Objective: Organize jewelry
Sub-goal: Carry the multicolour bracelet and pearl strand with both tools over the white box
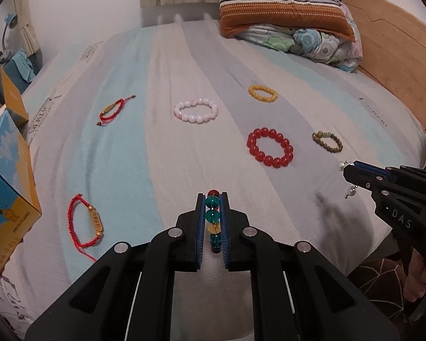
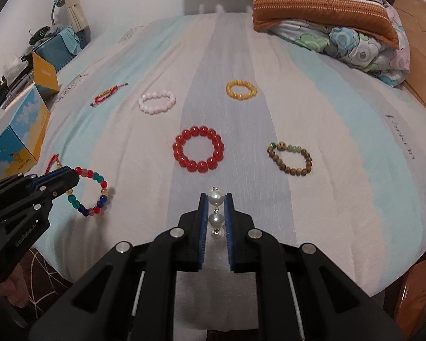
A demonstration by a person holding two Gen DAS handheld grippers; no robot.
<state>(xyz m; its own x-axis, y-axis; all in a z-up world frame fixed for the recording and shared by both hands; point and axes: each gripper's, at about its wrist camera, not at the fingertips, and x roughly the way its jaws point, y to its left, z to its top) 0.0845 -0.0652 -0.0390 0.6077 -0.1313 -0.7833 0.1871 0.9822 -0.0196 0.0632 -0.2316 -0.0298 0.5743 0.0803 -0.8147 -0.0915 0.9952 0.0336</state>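
Bracelet count on the striped bed sheet [image 1: 144, 153]: six are lying loose, two are being held, eight in all.

Loose, by type: two red cord bracelets with gold bars, one near the front left [image 1: 85, 224] and one farther back [image 1: 115, 110]; one pink bead bracelet [image 1: 196, 110]; one yellow bead bracelet [image 1: 262, 93]; one red bead bracelet [image 1: 270, 147]; one brown wooden bead bracelet [image 1: 327, 141]. All six are lying flat and well apart from each other.

The left gripper [image 1: 212, 199] is pinching the multicolour glass bead bracelet [image 1: 213, 216] between its blue pads, beads lined up in the gap. The right gripper [image 2: 215, 199] is pressing its pads onto a pearl bracelet [image 2: 215, 209]; three pearls are showing between them (rest of the strand hidden).

View differences: the right wrist view is showing the multicolour bracelet as a full ring [image 2: 89, 191] hanging from the left gripper's tip just over the sheet's front left edge, where the left view is showing only a column of beads. The left wrist view is showing two pearls [image 1: 350, 191] dangling off the right gripper [image 1: 350, 167] at the far right. The near cord bracelet is mostly hidden behind the left gripper in the right view.

One blue and yellow box [image 1: 8, 187] is sitting at the sheet's left edge; striped pillow [image 1: 281, 2] stacked at the headboard end.
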